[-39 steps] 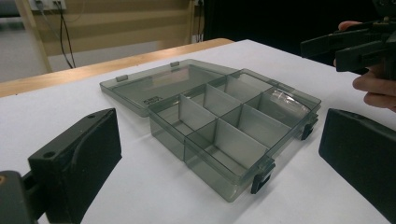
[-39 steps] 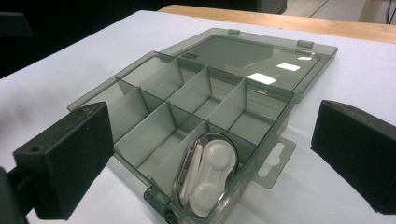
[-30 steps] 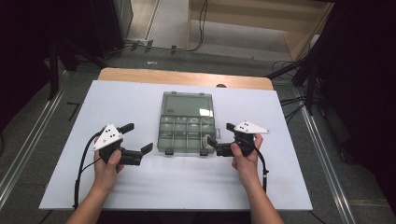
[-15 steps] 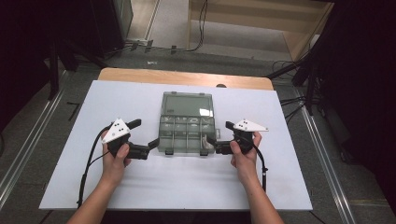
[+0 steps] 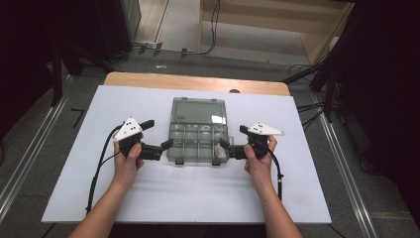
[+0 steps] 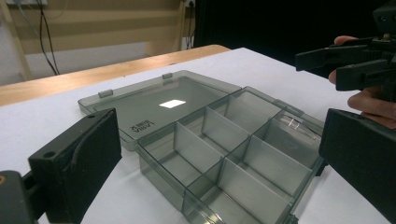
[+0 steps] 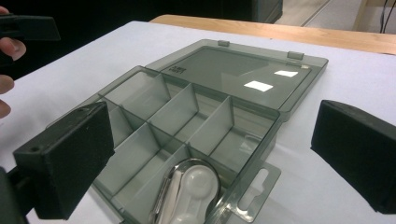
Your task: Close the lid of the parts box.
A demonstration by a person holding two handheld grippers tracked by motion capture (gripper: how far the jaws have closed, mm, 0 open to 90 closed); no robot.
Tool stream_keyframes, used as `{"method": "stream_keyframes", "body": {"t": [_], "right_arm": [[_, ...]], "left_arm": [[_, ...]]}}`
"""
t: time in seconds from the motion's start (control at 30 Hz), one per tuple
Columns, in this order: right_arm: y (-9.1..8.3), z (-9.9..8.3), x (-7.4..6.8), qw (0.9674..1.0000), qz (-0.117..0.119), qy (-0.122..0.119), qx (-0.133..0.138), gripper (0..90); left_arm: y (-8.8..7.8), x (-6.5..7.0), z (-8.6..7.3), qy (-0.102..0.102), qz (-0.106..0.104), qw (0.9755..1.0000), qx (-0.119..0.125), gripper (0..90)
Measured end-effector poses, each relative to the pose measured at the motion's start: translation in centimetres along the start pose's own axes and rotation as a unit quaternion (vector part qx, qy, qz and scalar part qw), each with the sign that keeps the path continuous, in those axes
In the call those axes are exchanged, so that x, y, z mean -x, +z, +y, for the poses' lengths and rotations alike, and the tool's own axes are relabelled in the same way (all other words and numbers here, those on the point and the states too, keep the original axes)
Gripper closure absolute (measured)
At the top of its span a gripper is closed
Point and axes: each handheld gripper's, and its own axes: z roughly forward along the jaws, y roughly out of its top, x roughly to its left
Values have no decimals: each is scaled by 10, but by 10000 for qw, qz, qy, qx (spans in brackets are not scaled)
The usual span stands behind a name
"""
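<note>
A smoky-grey clear compartment box (image 5: 198, 141) lies open in the middle of the white table, its lid (image 5: 199, 111) flat on the far side. A white and silvery item (image 7: 194, 186) rests in the near right compartment and glints in the left gripper view (image 6: 294, 125). The other compartments look empty. My left gripper (image 5: 157, 134) is open at the box's left edge; in its own view (image 6: 219, 140) the jaws straddle the box's near end. My right gripper (image 5: 233, 137) is open at the right edge, and its jaws (image 7: 212, 140) frame that corner.
The white table top (image 5: 188, 198) ends at a wooden strip (image 5: 198, 83) along the far edge. Cables trail from both grippers toward the person. Metal rails and dark equipment stand off both sides of the table.
My left gripper has moved right, from well clear of the box up to its left edge. The right gripper has stayed nearly still at the right edge.
</note>
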Motion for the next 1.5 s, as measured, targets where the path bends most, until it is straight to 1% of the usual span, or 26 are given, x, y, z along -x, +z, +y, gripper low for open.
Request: {"method": "stream_keyframes", "body": {"t": [0.07,0.17,0.23,0.27,0.43,0.53,0.67,0.77,0.9,1.07,1.1,1.17,1.27,1.3,1.33,1.4,1.5], "right_arm": [[1,2,2,10000,21,24,14,0],[4,4,4,10000,19,11,9,0],[7,6,6,10000,23,38,12,0],[8,6,7,10000,16,56,4,0],[12,10,13,9998,38,171,30,0],[14,12,17,9998,36,194,33,0],[17,14,21,9996,18,266,32,0],[19,16,24,9996,13,266,18,0],[23,19,27,9996,42,293,16,0],[27,25,32,9994,100,345,-11,0],[28,26,33,9992,111,387,6,0],[30,28,35,9989,148,449,12,0],[34,30,37,9985,216,510,-8,0],[36,31,38,9982,246,540,-21,0],[38,31,39,9980,284,567,-36,0],[41,32,40,9974,360,624,-58,0],[45,33,42,9961,465,753,-64,0]], "left_arm": [[2,-2,1,-24,31,10000,15,0],[6,-5,2,-52,-9,10000,24,0],[9,-6,4,-70,-6,10000,8,0],[11,-8,4,-81,-36,10000,-3,0],[21,-13,7,-126,2,9999,-75,0],[26,-17,9,-167,25,9998,-122,0],[31,-24,12,-282,81,9995,-134,0],[33,-33,14,-501,72,9987,-69,0],[38,-39,16,-610,114,9980,-124,0],[43,-42,20,-625,155,9978,-185,4],[45,-42,21,-622,139,9978,-181,4],[47,-43,22,-607,141,9978,-247,4],[53,-46,22,-706,167,9968,-329,5],[55,-47,22,-739,228,9963,-364,20],[56,-49,22,-799,243,9957,-399,37],[59,-52,23,-850,216,9950,-484,53],[62,-56,23,-1017,275,9931,-514,110]]}}
